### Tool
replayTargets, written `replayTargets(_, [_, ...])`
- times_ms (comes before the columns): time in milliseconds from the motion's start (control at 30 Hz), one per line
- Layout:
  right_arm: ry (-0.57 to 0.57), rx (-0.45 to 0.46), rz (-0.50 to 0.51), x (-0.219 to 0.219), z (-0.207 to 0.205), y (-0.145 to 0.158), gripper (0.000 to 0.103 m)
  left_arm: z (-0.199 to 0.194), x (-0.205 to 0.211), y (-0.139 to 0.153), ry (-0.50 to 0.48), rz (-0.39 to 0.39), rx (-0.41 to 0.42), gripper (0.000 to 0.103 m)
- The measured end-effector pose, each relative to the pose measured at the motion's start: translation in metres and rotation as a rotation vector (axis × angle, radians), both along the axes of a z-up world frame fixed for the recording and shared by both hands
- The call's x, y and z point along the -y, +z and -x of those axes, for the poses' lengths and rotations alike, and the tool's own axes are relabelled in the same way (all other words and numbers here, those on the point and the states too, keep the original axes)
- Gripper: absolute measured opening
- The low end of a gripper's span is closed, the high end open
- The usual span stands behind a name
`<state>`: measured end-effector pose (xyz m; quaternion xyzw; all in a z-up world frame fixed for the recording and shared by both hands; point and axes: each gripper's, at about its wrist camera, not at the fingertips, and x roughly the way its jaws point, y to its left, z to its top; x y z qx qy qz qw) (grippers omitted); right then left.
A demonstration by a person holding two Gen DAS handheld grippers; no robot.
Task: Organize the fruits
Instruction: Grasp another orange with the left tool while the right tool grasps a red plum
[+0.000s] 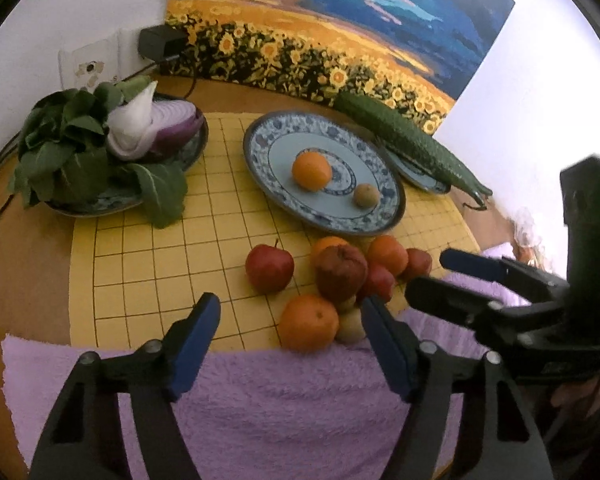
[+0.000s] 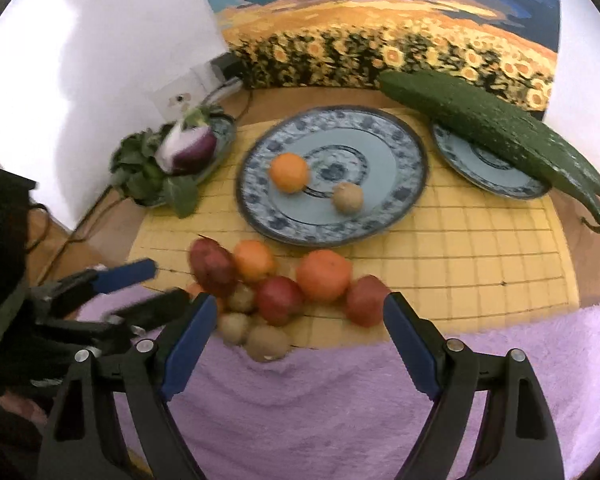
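A blue-patterned plate [image 1: 276, 136] [image 2: 404, 148] holds an orange [image 1: 312, 171] [image 2: 289, 173] and a kiwi [image 1: 366, 196] [image 2: 347, 197]. In front of it a pile of red apples [image 1: 269, 268] [image 2: 279, 299], oranges [image 1: 309, 323] [image 2: 324, 275] and kiwis [image 2: 267, 343] lies on the yellow grid mat [image 1: 160, 256] [image 2: 480, 248]. My left gripper [image 1: 292, 320] is open and empty, just before the near orange. My right gripper [image 2: 300, 316] is open and empty, facing the pile; it also shows in the left wrist view [image 1: 428, 276].
A plate with leafy greens [image 1: 72, 148] and a cut purple onion [image 1: 168, 124] [image 2: 188, 146] stands at back left. A long cucumber [image 1: 412, 144] [image 2: 496, 124] lies across a small plate [image 2: 488, 168] at back right. A purple towel [image 1: 280, 400] [image 2: 340, 400] covers the near edge. A cable [image 1: 188, 80] runs by the wall.
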<state>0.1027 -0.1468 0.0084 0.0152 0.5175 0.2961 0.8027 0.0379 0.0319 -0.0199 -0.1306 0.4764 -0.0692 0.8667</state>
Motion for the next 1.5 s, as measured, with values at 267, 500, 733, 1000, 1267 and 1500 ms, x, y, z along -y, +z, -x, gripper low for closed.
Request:
replayTargets(267, [0.060, -0.039, -0.042, -0.030, -0.005, 0.001, 0.059, -0.003, 0.002, -0.013, -0.067, 0.029, -0.041, 0.046])
replayTargets(500, [0.086, -0.047, 0.025, -0.049, -0.003, -0.005, 0.045, -0.005, 0.004, -0.013, -0.117, 0.073, -0.036, 0.031])
replayTargets(733, [0.124, -0.006, 0.048, -0.063, -0.010, -0.001, 0.042, -0.004, -0.003, -0.014, -0.115, 0.106, -0.040, 0.030])
replayTargets(1000, [0.177, -0.015, 0.073, -0.077, -0.011, -0.007, 0.036, 0.005, -0.019, -0.004, -0.071, 0.106, -0.025, 0.029])
replayTargets(1267, [0.254, 0.005, 0.138, -0.098, -0.006, -0.014, 0.032, 0.010, -0.053, -0.011, 0.028, 0.079, -0.050, 0.029])
replayTargets(1500, [0.266, 0.029, 0.173, -0.099, -0.001, -0.018, 0.032, 0.008, -0.065, -0.011, 0.064, 0.077, -0.049, 0.030])
